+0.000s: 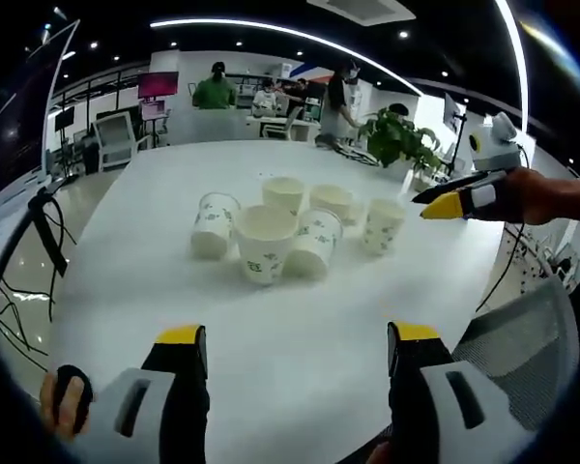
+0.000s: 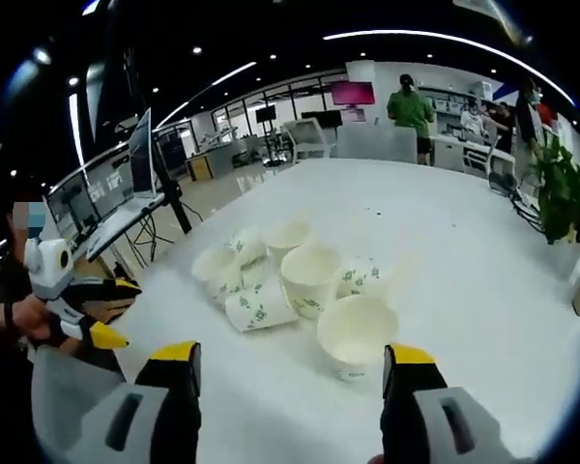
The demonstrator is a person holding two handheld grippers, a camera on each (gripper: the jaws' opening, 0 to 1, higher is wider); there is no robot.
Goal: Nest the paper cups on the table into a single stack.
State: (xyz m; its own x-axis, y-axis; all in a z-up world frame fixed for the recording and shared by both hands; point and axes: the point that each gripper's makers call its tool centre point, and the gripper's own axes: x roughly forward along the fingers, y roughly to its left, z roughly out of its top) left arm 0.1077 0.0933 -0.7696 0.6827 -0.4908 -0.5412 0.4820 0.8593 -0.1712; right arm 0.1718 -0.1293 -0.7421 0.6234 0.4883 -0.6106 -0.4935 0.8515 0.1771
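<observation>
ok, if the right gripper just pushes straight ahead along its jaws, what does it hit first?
Probably the nearest upright paper cup, which stands on the white table between the open jaws of the right gripper. The rest of the cup cluster lies further on and to the left. Depth is uncertain through the fisheye.

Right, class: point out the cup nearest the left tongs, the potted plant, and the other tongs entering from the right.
Nearest cup (image 1: 263, 249): left gripper view, side wall.
Potted plant (image 1: 398, 138): left gripper view, leaves.
Right tongs (image 1: 443, 200): left gripper view, yellow tips.
</observation>
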